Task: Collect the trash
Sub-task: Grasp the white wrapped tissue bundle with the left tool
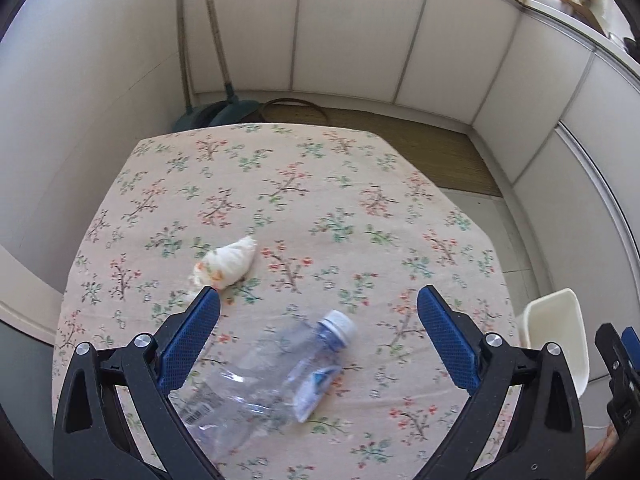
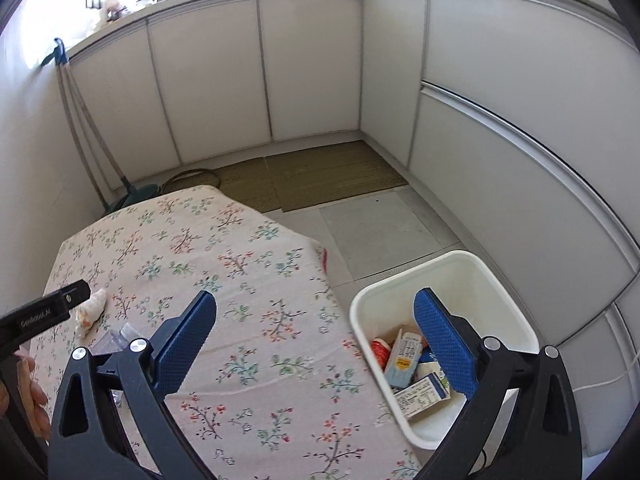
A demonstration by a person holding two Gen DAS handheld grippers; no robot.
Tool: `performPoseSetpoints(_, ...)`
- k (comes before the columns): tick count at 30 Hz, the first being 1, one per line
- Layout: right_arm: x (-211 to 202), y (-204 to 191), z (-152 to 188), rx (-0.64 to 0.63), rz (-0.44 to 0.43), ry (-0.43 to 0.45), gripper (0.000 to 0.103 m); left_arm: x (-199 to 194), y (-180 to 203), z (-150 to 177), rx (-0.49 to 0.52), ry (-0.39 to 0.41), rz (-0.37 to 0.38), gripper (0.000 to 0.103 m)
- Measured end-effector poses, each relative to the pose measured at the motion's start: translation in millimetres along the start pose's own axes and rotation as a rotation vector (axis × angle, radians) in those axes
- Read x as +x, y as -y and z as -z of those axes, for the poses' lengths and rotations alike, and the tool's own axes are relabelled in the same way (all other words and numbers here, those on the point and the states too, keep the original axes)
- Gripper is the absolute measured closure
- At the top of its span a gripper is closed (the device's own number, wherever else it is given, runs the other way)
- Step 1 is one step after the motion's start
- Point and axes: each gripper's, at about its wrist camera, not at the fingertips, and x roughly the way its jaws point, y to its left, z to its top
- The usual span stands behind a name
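Two pieces of trash were seen on the floral tablecloth [image 1: 304, 200]: a crushed clear plastic bottle [image 1: 272, 376] with a pale blue cap, and a crumpled paper wad [image 1: 226, 264] farther off. The left gripper [image 1: 318, 300] was held with its jaws spread wide and nothing gripped; the bottle lay on its side just below and between the blue pads [image 1: 188, 344], its body near the left-hand pad and its cap pointing toward the gap's middle. The wad lay just beyond that pad's tip, outside the span.

For the step judged to be in hand, picking up the bottle, the gripper would best be lowered and centred over the crumpled body, not the cap, so that the pads close across the narrow dimension; thin crushed plastic is likely to give and slip, so a firm, full closure should be used.

The right gripper [image 2: 316, 300] was likewise spread and empty, held over the table edge beside the white bin [image 2: 492, 280], which stood on the floor close against the table and already held cartons [image 2: 404, 356] and other packaging. The bottle was barely visible in the right view.
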Motion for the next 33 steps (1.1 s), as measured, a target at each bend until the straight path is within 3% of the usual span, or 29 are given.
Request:
performPoseSetpoints(5,12.2,-47.3,9.0,-0.091,-0.045,-0.044,0.007,29.6,-51.9,-13.6,-0.028,-0.050,-0.083,0.008)
performPoseSetpoints(11,28.4,-78.7,20.5,-0.101,-0.120,-0.136,0.007,67.0,-82.8,-21.5,0.000,-0.131,-0.090,0.010)
performPoseSetpoints(15,51.7,-85.5,29.7,-0.001,-0.251,-0.284,0.007,95.9,-78.4,-19.0,0.060,-0.222,-0.037,0.022)
performPoseSetpoints(18,71.7,-87.9,41.6,0.088,-0.334,-0.407,0.007,111.7,-73.9,-16.6,0.104,-0.255,-0.046,0.032)
performPoseSetpoints(21,83.4,-93.8,50.5,0.137,-0.374,-0.473,0.007,123.0,-77.2,-15.6,0.108,-0.291,-0.039,0.050)
performPoseSetpoints(27,96.9,-111.9,62.8,0.172,-0.436,-0.560,0.007,112.2,-89.2,-9.8,0.062,-0.276,0.015,0.061)
performPoseSetpoints(33,113.0,-131.2,77.0,0.238,-0.500,-0.645,0.007,52.5,-112.8,-9.4,-0.051,-0.176,0.081,0.063)
